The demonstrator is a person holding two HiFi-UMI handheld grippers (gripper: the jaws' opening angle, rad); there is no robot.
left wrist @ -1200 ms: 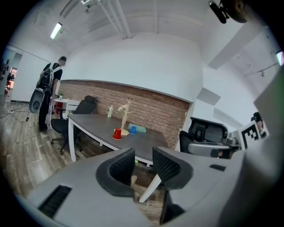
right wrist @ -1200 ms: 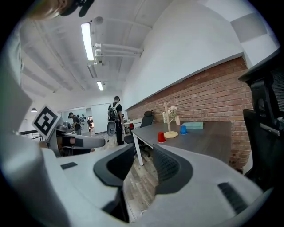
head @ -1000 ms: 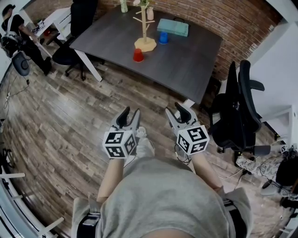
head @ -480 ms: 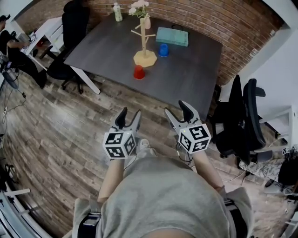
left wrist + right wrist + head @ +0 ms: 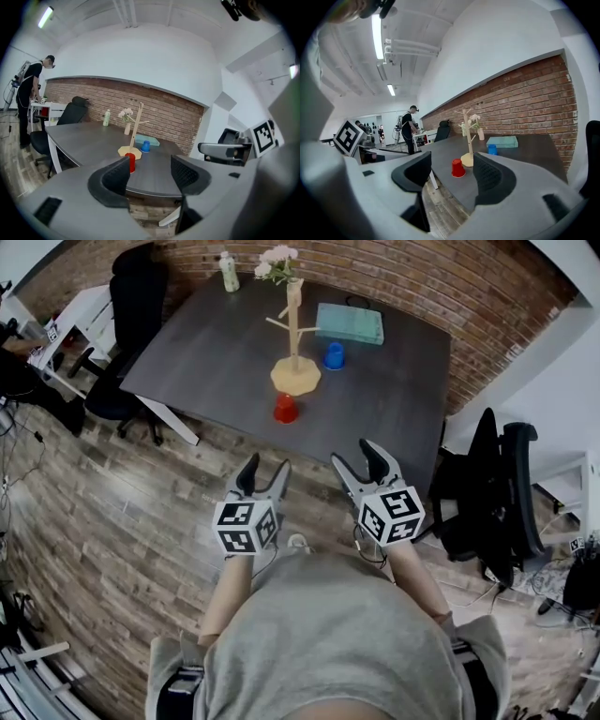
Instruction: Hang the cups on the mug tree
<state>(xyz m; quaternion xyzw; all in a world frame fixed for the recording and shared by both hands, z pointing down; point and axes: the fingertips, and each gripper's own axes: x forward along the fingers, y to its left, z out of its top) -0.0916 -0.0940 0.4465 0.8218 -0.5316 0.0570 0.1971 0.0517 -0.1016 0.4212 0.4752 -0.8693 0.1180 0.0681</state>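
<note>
A red cup [image 5: 285, 409] stands upside down near the front edge of the dark grey table [image 5: 206, 343]. A blue cup [image 5: 334, 355] stands behind the wooden mug tree [image 5: 294, 334], whose pegs are bare. Both grippers hover over the wood floor, short of the table. My left gripper [image 5: 265, 468] is open, its jaws have just been opening, and nothing is between them. My right gripper [image 5: 354, 456] is likewise open and has just widened, empty. The left gripper view frames the red cup [image 5: 130, 162] beside its left jaw. The right gripper view shows the red cup [image 5: 458, 168] between its jaws, far off.
A teal box [image 5: 349, 322], a bottle [image 5: 229, 273] and a flower vase [image 5: 279, 259] sit at the table's back by the brick wall. A black office chair [image 5: 497, 484] stands right of me, another [image 5: 131, 324] left of the table. A person [image 5: 28, 93] stands at a white desk.
Both grippers have travelled forward toward the table, which now lies closer. Their jaws stand wider apart than a second ago.
</note>
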